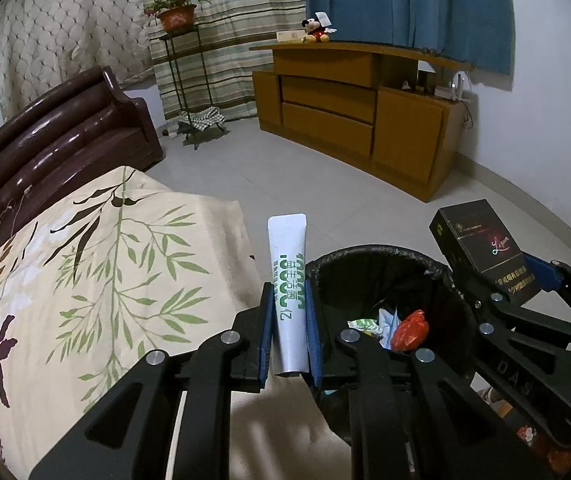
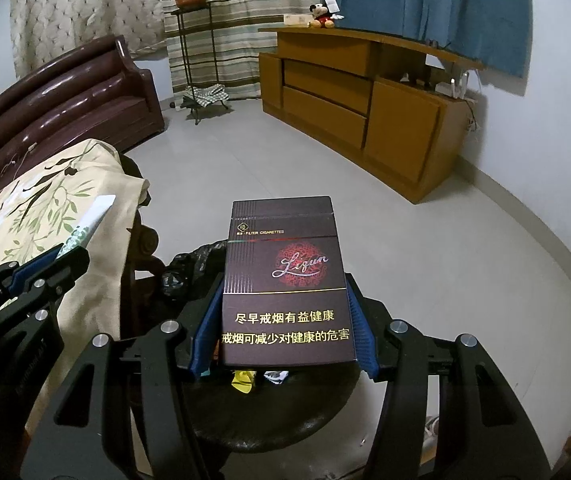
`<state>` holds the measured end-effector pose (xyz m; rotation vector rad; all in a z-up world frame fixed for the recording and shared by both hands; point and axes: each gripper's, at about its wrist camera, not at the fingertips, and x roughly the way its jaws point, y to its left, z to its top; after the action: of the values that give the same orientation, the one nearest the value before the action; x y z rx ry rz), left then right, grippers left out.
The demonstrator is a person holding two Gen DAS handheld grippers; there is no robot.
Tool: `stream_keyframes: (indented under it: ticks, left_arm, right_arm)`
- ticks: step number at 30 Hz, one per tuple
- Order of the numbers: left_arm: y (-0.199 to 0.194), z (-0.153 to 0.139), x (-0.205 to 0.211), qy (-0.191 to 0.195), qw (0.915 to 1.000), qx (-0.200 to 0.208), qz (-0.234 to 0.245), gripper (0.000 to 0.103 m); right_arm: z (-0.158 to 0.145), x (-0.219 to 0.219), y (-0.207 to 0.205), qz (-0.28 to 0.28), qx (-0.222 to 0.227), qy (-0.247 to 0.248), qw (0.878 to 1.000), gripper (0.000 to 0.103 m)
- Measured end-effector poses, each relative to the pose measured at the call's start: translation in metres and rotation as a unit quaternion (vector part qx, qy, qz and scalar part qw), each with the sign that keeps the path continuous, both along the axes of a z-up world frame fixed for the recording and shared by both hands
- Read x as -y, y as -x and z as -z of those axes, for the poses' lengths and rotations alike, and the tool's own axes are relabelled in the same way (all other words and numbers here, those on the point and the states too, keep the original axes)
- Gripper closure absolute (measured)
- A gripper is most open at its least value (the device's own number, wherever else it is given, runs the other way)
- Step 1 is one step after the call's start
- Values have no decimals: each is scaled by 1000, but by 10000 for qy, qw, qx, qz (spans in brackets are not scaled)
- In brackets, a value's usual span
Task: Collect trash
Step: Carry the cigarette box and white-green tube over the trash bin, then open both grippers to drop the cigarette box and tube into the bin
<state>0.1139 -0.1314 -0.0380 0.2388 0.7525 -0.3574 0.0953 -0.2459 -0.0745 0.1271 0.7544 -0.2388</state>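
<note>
My left gripper is shut on a white tube with green print, held upright just left of a black-bagged trash bin. The bin holds a red wrapper and crumpled paper. My right gripper is shut on a dark cigarette box and holds it over the bin. In the left wrist view the box and right gripper hang above the bin's right rim. In the right wrist view the left gripper and the tube show at the left.
A table with a leaf-patterned cloth lies to the left of the bin. A dark red sofa stands behind it. A wooden cabinet and a plant stand are across the tiled floor.
</note>
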Motion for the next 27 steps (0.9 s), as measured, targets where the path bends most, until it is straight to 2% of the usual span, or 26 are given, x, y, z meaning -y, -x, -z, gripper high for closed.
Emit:
stream_keyframes:
  ticks: [10, 12, 14, 17, 23, 27]
  left_arm:
    - [-2, 5, 7, -67, 9999, -80, 59, 83]
    - [-3, 5, 7, -79, 9999, -107, 57, 77]
    - [-5, 5, 6, -57, 9999, -122, 43, 66]
    - [-5, 4, 5, -40, 9999, -126, 39, 60]
    - [-6, 4, 4, -17, 9999, -139, 44, 49]
    - [-7, 4, 3, 27, 9999, -150, 23, 45]
  right_arm:
    - [8, 7, -4, 90, -26, -100, 9999, 49]
    - [10, 9, -4, 126, -37, -161, 9998, 48]
    - [12, 10, -3, 155, -27, -174, 9997, 47]
    - [13, 12, -2, 169, -23, -176, 9997, 43]
    - [14, 14, -3, 193, -37, -176, 9997, 43]
    - [16, 16, -4, 247, -48, -204, 9995, 42]
